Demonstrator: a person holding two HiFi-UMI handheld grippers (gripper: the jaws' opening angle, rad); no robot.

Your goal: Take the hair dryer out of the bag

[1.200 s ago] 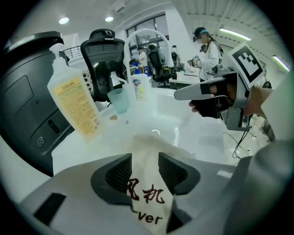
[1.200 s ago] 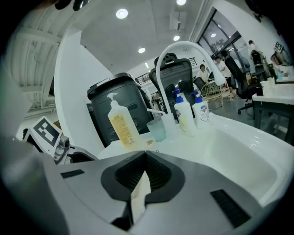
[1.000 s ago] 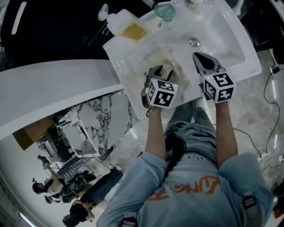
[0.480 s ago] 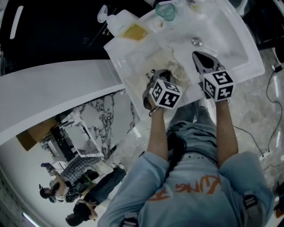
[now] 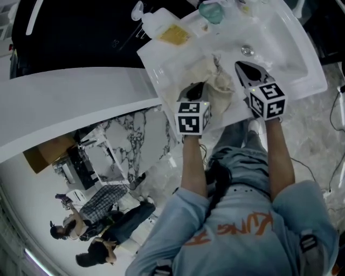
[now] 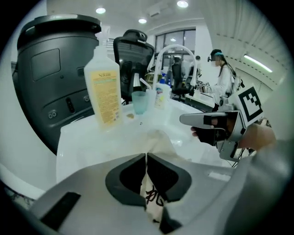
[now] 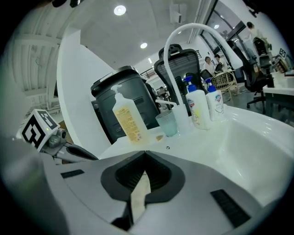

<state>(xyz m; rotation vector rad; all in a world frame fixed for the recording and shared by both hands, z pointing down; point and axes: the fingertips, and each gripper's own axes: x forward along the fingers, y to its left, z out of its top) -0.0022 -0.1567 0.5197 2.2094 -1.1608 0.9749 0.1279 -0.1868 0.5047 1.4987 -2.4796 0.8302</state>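
Note:
A cream cloth bag (image 5: 218,89) lies crumpled on the white counter beside the sink (image 5: 283,38). My left gripper (image 5: 195,89) sits at the bag's near left side, jaws closing on a fold of its printed cloth (image 6: 154,199), which they pinch and raise. My right gripper (image 5: 241,67) hovers just right of the bag, shut, with a cream cloth strip (image 7: 138,197) between its jaws. In the left gripper view the right gripper (image 6: 197,120) shows at the right. No hair dryer is visible; the bag hides whatever is inside.
At the counter's back stand a clear soap bottle with a yellow label (image 5: 161,29) and a pale green cup (image 5: 211,12). A white arched faucet (image 7: 193,34) and two white bottles (image 7: 200,108) rise beside the basin. People sit on the floor below.
The left gripper's jaws have shut on the bag's cloth, and it has risen and rolled, drawing the fold up into a peak. The right gripper has stayed put.

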